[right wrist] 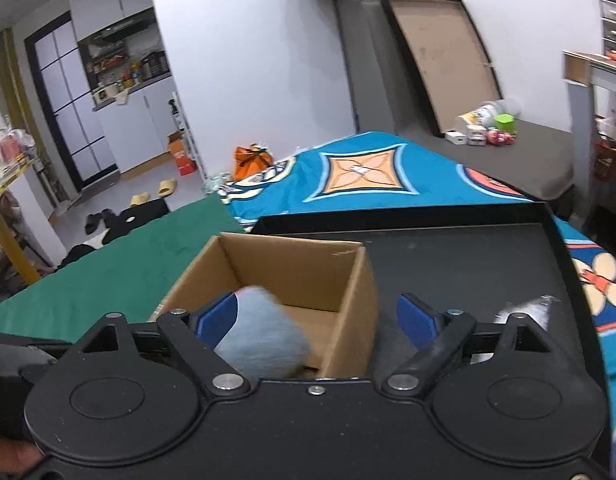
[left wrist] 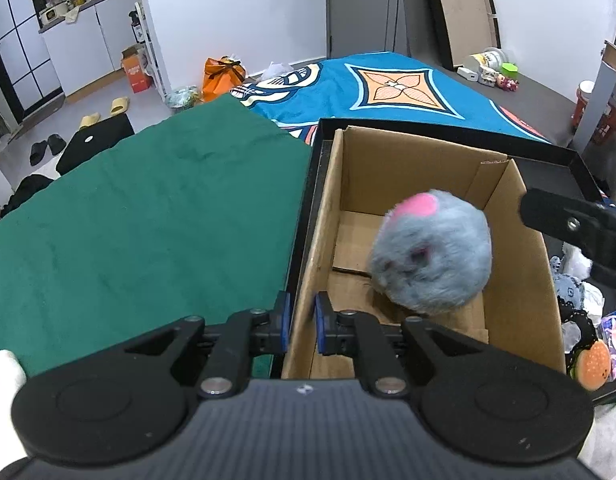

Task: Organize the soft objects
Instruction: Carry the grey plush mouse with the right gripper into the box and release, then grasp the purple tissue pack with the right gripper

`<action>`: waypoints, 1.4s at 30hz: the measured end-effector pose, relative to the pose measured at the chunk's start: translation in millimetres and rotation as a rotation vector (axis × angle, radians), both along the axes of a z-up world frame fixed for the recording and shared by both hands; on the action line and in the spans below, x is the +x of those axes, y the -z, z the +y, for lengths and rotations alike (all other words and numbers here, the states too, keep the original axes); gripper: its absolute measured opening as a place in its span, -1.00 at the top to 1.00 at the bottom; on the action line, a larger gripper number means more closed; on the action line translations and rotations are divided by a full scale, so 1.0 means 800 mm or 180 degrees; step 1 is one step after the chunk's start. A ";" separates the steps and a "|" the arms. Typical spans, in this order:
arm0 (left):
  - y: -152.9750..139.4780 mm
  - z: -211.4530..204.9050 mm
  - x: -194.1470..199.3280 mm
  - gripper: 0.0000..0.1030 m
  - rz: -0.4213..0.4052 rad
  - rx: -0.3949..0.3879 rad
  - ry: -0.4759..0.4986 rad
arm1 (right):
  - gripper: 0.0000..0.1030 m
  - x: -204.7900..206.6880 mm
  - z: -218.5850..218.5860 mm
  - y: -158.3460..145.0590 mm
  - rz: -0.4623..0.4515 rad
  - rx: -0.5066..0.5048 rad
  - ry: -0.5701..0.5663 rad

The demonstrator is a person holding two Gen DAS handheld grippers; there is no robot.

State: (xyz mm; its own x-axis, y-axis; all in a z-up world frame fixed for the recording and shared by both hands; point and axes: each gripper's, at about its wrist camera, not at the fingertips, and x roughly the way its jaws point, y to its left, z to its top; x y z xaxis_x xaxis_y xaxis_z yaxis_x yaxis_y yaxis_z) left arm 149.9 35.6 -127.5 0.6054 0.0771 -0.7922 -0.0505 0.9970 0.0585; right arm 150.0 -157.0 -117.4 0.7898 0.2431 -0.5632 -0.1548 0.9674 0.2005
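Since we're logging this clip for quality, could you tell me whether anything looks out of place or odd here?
The grey plush is blurred and appears to be in mid-air over the cardboard box, not settled on its floor. The right tool is open above it. The left tool is nipping the box's near wall. Nothing looks spilled or damaged.

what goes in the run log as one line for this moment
left hand-held gripper: shut on brown cardboard box wall | right hand-held gripper: open | fluffy grey plush ball: in box, blurred
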 end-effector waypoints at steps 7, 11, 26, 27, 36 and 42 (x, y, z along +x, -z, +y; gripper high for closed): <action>-0.003 -0.006 -0.001 0.57 -0.0001 0.0126 -0.0031 | -0.68 -0.016 -0.035 0.012 0.0182 0.0006 0.0182; -0.007 -0.014 -0.005 0.22 -0.0068 0.0254 0.0006 | -0.68 -0.025 -0.048 0.018 0.0308 0.0042 0.0274; -0.010 -0.047 -0.016 -0.13 -0.0142 0.0689 0.0206 | -0.68 -0.048 -0.118 0.054 0.0506 -0.0031 0.0616; -0.010 -0.049 -0.016 -0.16 -0.0130 0.0715 0.0224 | -0.68 -0.048 -0.122 0.059 0.0534 -0.0057 0.0631; 0.000 -0.078 -0.014 -0.39 -0.0049 0.0991 0.0371 | -0.67 -0.044 -0.144 0.090 0.0822 -0.0231 0.0699; 0.007 -0.082 -0.007 -0.45 0.0014 0.1074 0.0371 | -0.67 -0.039 -0.149 0.106 0.1017 -0.0303 0.0685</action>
